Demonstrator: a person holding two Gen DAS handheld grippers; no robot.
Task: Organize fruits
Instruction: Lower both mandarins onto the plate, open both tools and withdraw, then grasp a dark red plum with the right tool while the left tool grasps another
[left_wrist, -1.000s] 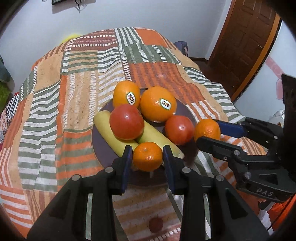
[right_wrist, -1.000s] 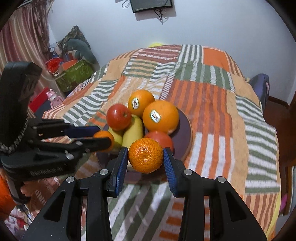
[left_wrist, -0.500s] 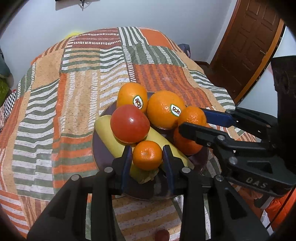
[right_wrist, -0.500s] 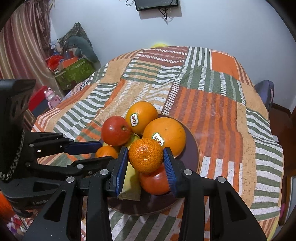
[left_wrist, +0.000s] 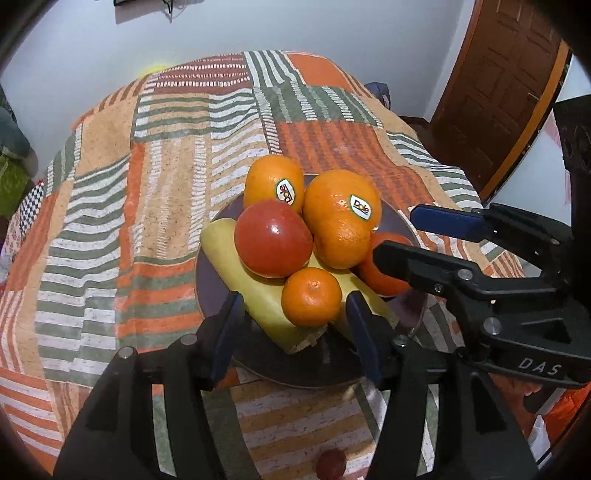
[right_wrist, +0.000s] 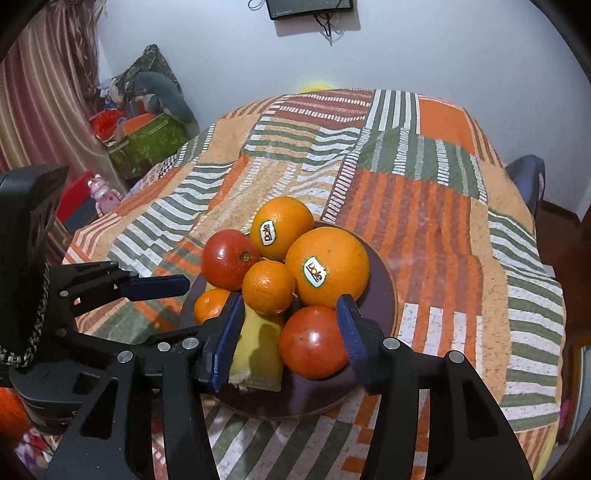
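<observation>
A dark round plate (left_wrist: 207, 280) (right_wrist: 384, 280) on the patchwork cloth holds two Dole oranges (left_wrist: 341, 206) (right_wrist: 327, 267), two red tomatoes (left_wrist: 273, 238) (right_wrist: 314, 341), yellow bananas (left_wrist: 243, 280) (right_wrist: 258, 347) and two mandarins. My left gripper (left_wrist: 295, 317) is open, its jaws either side of a small mandarin (left_wrist: 311, 297) resting on the bananas. My right gripper (right_wrist: 290, 332) is open above the plate's near side, behind another mandarin (right_wrist: 268, 287) lying in the pile. The right gripper also shows in the left wrist view (left_wrist: 421, 240).
The table (left_wrist: 166, 177) is covered with a striped orange and green patchwork cloth. A small red object (left_wrist: 331, 463) lies below, near the table edge. A wooden door (left_wrist: 498, 85) is at the right. Boxes and toys (right_wrist: 144, 140) sit on the floor to the left.
Both grippers moved in over the plate, then opened. Each mandarin has been let go and now rests on the fruit pile.
</observation>
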